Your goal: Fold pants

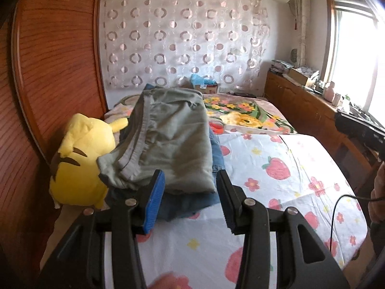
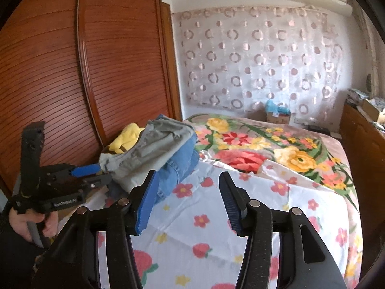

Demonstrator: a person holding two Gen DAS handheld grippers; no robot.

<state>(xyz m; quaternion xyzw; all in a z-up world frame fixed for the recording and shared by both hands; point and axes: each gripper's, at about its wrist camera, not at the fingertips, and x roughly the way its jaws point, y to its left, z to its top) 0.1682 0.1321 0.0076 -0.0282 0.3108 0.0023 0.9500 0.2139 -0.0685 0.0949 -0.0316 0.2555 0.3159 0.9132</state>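
The folded green pants point(image 1: 166, 142) lie atop a jeans stack point(image 1: 187, 204) on the bed point(image 1: 276, 192), touching the yellow plush point(image 1: 81, 168). Left gripper point(image 1: 190, 200) and right gripper point(image 2: 187, 207) hover near the stack, both spread wide, holding nothing.

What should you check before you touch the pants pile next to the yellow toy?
1. Left hand-held gripper open and holding nothing: ok.
2. Right hand-held gripper open and holding nothing: ok.
3. Grey-green pants lying folded on top of the pile: ok.
4. Blue jeans under them, neatly stacked: not ok, an edge sticks out.
5. Yellow plush toy apart from the pile: not ok, it touches.
6. More pants waiting to be folded: cannot tell.
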